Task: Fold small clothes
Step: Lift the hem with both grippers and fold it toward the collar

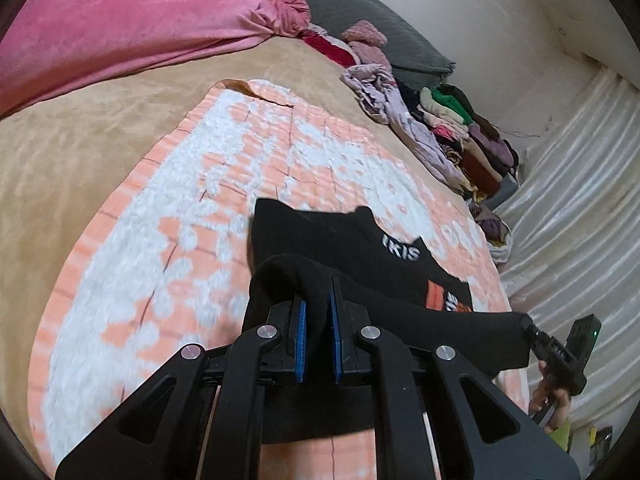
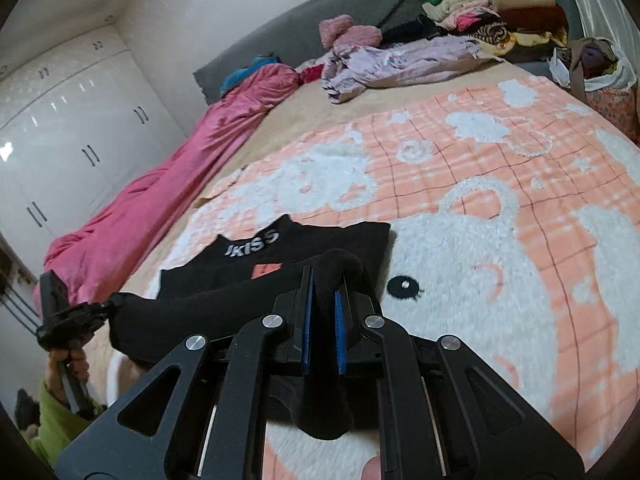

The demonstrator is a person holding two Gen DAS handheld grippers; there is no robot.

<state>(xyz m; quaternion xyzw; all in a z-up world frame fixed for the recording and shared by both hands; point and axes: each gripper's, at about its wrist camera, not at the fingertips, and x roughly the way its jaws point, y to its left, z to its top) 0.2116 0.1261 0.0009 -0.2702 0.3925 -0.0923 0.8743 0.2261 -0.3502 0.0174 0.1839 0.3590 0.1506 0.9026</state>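
A small black top (image 1: 360,248) with white letters and an orange patch lies on the peach and white blanket (image 1: 224,152). Its near edge is lifted and stretched between both grippers. My left gripper (image 1: 317,296) is shut on a bunch of the black cloth. At the right of the left wrist view, the right gripper (image 1: 530,326), held by a hand, pinches the other end. In the right wrist view my right gripper (image 2: 325,280) is shut on the black top (image 2: 304,244), and the left gripper (image 2: 110,306) holds the far corner at the left.
A pink blanket (image 2: 180,168) runs along the bed's left side. A crumpled lilac garment (image 2: 400,64) and a stack of folded clothes (image 2: 500,12) lie by the grey headboard (image 2: 320,28). A bag (image 2: 600,68) stands at the far right, white wardrobes (image 2: 60,128) at the left, and curtains (image 1: 580,200) beside the bed.
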